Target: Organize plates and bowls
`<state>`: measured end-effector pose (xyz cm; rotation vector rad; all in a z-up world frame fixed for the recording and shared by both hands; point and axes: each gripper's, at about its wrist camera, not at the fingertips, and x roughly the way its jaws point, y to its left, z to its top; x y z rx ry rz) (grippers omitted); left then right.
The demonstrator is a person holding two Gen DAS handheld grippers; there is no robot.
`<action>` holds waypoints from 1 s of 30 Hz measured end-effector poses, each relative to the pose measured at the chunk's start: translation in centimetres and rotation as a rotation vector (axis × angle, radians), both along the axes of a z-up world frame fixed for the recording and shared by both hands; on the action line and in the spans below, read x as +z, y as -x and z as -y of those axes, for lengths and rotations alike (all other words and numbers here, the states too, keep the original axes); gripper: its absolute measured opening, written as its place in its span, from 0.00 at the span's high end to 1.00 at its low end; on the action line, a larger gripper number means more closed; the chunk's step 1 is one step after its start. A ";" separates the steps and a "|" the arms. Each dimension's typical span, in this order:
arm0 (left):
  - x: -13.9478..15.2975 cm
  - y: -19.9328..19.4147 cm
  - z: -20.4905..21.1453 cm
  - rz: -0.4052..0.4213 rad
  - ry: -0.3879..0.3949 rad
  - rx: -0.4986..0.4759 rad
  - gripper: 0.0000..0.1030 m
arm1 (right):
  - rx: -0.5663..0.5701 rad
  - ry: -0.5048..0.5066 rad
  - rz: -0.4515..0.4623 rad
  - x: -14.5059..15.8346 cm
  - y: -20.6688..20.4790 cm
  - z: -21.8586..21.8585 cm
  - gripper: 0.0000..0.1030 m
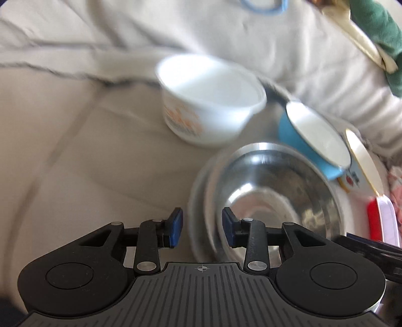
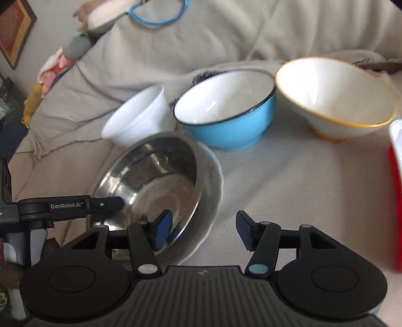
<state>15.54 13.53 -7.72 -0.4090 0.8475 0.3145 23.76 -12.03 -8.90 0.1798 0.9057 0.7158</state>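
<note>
A steel bowl [image 1: 271, 191] [image 2: 155, 181] sits nested in a white scalloped dish [image 1: 198, 201] [image 2: 213, 191] on a beige cloth. My left gripper [image 1: 202, 226] straddles the near rims of both; a sliver of cloth shows beside its left pad, so it is open. My right gripper [image 2: 203, 230] is open too, one finger inside the steel bowl, the other over bare cloth. Behind stand a white bowl with orange flowers [image 1: 208, 100] [image 2: 135, 120], a blue bowl [image 1: 311, 140] [image 2: 226, 118] and a yellow-rimmed white bowl [image 1: 361, 161] [image 2: 334, 98].
A red and white container [image 1: 382, 221] [image 2: 395, 201] stands at the right edge. A blue-rimmed dish [image 2: 158, 17] lies far back on the creased cloth [image 2: 301, 176]. Soft toys [image 2: 60, 57] sit at the left, and a green fabric [image 1: 382, 30] at the top right.
</note>
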 end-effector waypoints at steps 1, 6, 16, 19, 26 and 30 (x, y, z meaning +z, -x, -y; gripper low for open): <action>1.2 0.6 0.3 0.028 -0.030 0.024 0.63 | -0.005 -0.010 0.015 0.6 0.3 1.1 0.45; 6.4 0.5 5.2 0.204 -0.013 -0.097 0.63 | -0.136 0.026 0.199 4.1 1.1 8.2 0.34; -0.5 -11.7 21.9 -0.022 0.267 -0.525 0.64 | -0.621 0.027 0.067 -1.6 -3.6 21.1 0.33; -2.2 -13.2 23.9 -0.062 0.253 -0.532 0.66 | -0.653 0.029 -0.017 -3.2 -4.1 22.6 0.33; -3.6 -15.9 28.4 -0.094 0.289 -0.591 0.77 | -0.608 -0.129 -0.073 -4.0 -4.1 24.4 0.35; -3.7 -17.2 30.5 -0.073 0.270 -0.636 0.77 | -0.687 -0.103 -0.026 -3.6 -3.7 25.0 0.35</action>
